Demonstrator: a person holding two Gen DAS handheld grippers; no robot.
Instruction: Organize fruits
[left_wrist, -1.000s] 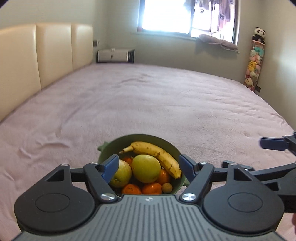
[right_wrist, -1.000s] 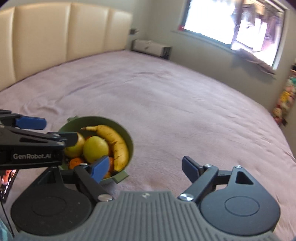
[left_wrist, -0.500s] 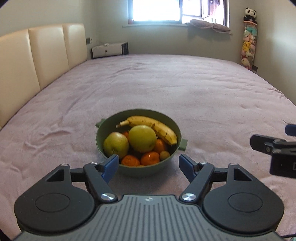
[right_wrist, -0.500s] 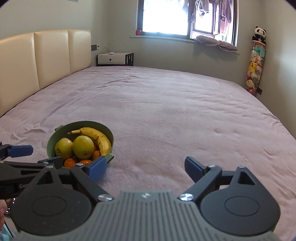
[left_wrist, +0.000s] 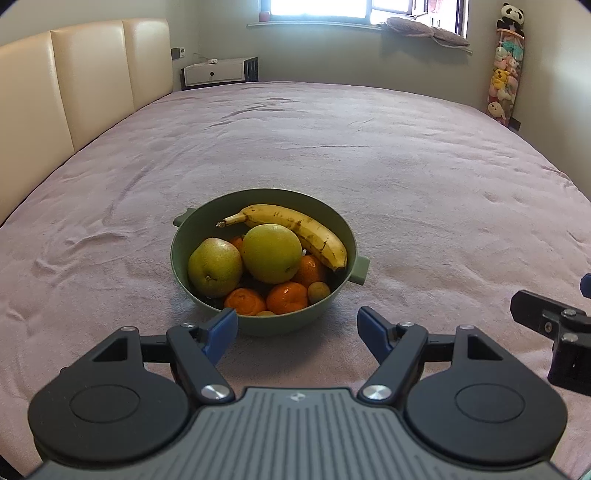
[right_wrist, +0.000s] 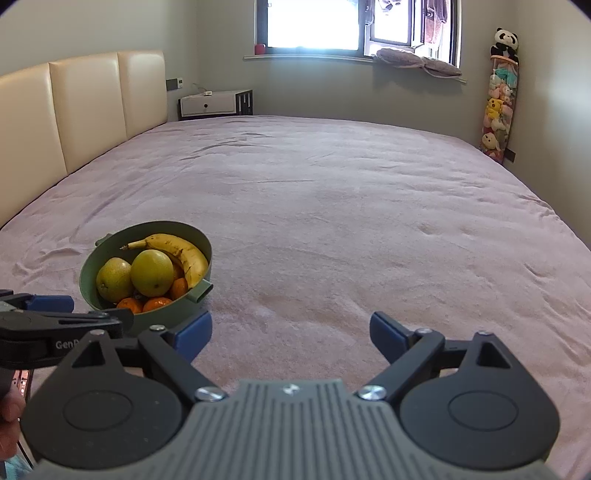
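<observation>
- Resting on a mauve bedspread, well forward of both grippers: one green bowl with two small side handles, upright, full of fruit.
- Lying across the far side of the bowl: one yellow banana, brown-speckled, stem pointing left.
- Sitting in front of the banana, side by side and touching: two large yellow-green pears, one at centre, one at left.
- Packed beneath and in front of the pears: several mandarins, plus one small greenish-brown round fruit at the near right rim.
- Hovering just short of the bowl's near rim: left gripper, blue-padded jaws spread wide, nothing between them.
- Hovering to the right of the bowl, over bare bedspread: right gripper, jaws having just been opening, now spread wide, nothing between them.
- Standing along the left edge of the bed: cream padded headboard.
- Placed beyond the bed: white nightstand, bright window, hanging column of plush toys topped by a panda.
</observation>
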